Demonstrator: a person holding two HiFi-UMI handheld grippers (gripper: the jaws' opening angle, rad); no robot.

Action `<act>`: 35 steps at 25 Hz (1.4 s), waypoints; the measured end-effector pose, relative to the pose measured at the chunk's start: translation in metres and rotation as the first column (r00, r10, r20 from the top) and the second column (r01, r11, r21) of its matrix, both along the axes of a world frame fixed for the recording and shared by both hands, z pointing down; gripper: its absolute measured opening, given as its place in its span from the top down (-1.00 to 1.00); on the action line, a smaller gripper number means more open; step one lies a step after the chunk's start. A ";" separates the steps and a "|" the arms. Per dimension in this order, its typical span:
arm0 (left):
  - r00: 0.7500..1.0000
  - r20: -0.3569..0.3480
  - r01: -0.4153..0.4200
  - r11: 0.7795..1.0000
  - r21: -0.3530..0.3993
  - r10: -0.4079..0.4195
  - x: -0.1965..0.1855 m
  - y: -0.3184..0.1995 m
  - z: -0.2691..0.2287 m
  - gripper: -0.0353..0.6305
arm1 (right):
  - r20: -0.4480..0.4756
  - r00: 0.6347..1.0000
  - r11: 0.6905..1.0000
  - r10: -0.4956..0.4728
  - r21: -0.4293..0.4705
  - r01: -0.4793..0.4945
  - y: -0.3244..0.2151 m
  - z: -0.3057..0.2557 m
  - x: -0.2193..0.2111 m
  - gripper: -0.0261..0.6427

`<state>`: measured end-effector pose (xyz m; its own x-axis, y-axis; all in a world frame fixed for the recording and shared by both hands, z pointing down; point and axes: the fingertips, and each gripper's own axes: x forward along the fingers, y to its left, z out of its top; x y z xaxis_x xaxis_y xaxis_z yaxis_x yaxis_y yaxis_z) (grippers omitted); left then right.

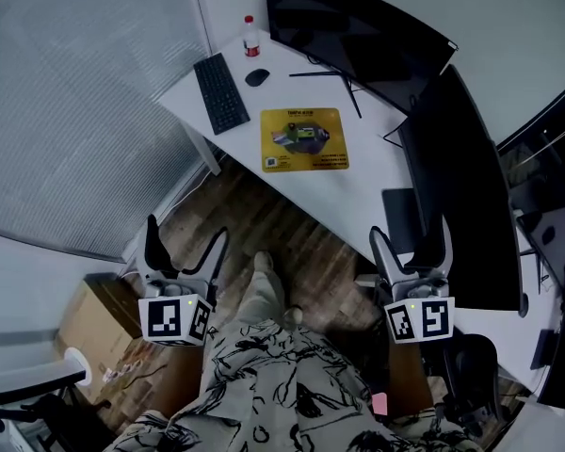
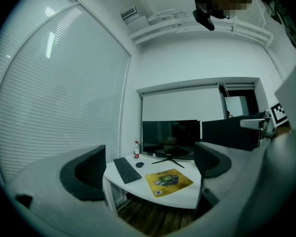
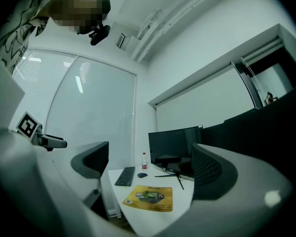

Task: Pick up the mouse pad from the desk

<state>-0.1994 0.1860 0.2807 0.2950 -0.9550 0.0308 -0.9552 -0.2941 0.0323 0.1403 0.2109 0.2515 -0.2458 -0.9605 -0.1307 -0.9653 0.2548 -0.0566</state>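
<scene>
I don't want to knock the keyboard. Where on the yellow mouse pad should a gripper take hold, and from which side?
Probably its near edge, coming low from the person's side. The mouse pad lies flat and thin on the desk, so a jaw must slip under; that edge is nearest the desk front, away from the keyboard and monitor stand.

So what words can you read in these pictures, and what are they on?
No text here is clear enough to quote.
On the mouse pad: small print and a square code, too small to read.
On the bottle: red label, blurred.
On the keyboard: key letters too small.
On the left gripper and right gripper: square markers, no words.
</scene>
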 end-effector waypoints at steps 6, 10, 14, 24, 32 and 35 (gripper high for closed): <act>1.000 -0.017 -0.004 1.000 0.025 0.004 -0.001 -0.059 -0.004 -0.75 | -0.024 0.999 0.999 0.038 0.019 -0.038 -0.049 -0.008 0.008 -0.62; 1.000 -0.007 -0.019 0.999 0.039 0.019 0.004 -0.099 -0.010 -0.75 | -0.026 0.997 0.997 0.068 0.026 -0.067 -0.086 -0.016 0.013 -0.62; 0.999 0.033 -0.043 0.998 0.046 0.042 0.012 -0.134 -0.012 -0.75 | -0.018 0.996 0.995 0.090 0.031 -0.090 -0.121 -0.020 0.017 -0.62; 0.996 0.036 -0.086 0.996 0.010 0.086 0.007 -0.216 -0.009 -0.75 | -0.013 0.994 0.994 0.112 0.003 -0.112 -0.188 -0.024 0.007 -0.62; 0.988 0.033 -0.148 0.989 -0.008 0.148 0.012 -0.269 -0.002 -0.75 | -0.028 0.983 0.984 0.179 -0.015 -0.180 -0.218 -0.021 0.006 -0.62; 0.985 0.019 -0.173 0.984 -0.032 0.173 0.019 -0.282 0.008 -0.75 | -0.038 0.980 0.979 0.196 -0.048 -0.197 -0.224 -0.010 0.008 -0.62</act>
<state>-0.1804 -0.0962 0.2888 0.4547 -0.8881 0.0667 -0.8906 -0.4542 0.0234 0.1484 -0.0129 0.2413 -0.0549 -0.9957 -0.0749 -0.9978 0.0575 -0.0321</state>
